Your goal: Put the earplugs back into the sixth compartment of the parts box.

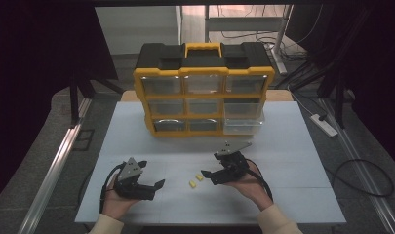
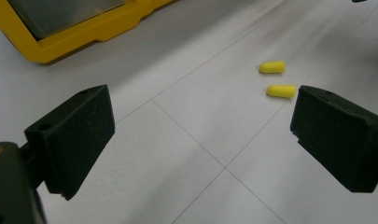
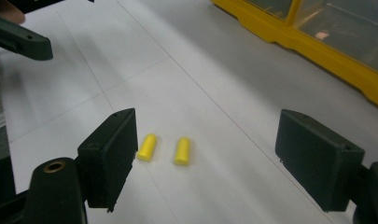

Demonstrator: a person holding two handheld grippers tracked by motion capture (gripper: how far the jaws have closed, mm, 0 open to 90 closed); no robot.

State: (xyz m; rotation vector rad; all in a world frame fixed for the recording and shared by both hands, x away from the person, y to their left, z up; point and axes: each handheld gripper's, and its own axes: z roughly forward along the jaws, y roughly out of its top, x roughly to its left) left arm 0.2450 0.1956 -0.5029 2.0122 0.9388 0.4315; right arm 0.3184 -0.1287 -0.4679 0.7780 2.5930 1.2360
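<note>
The table (image 1: 136,146) is evenly lit from above while its surroundings fall dark. Shadows are soft. Both gripper views blur slightly toward their far edges.

Lab or workshop, white table (image 1: 292,146), floor cables (image 1: 365,175), power strip (image 1: 324,124)

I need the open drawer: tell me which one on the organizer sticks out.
The bottom-right drawer of the organizer: its clear front juts forward past the yellow frame, while the other drawers sit flush.
</note>
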